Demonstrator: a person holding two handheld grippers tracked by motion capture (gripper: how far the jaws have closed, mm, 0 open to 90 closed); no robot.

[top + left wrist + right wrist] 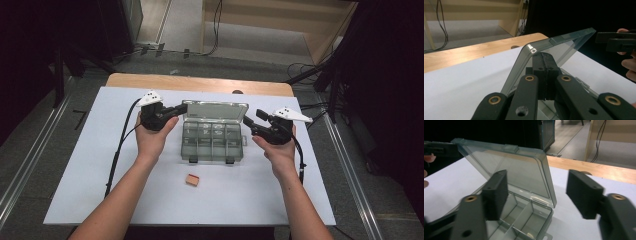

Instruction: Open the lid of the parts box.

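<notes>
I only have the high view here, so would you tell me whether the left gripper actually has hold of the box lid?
Observer: Yes. In the left gripper view the left gripper is shut on the lid at its edge.
Operator: Thank you. Is the right gripper gripping anything?
Observer: No. In the right gripper view the right gripper has its jaws apart, with the lid's corner between them and untouched.
Operator: And how far is the lid raised?
Observer: It stands tilted well up over the box, whose near compartments look empty.

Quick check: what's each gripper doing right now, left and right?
Left gripper: shut on the box lid.
Right gripper: open, holding nothing, beside the lid.
</notes>
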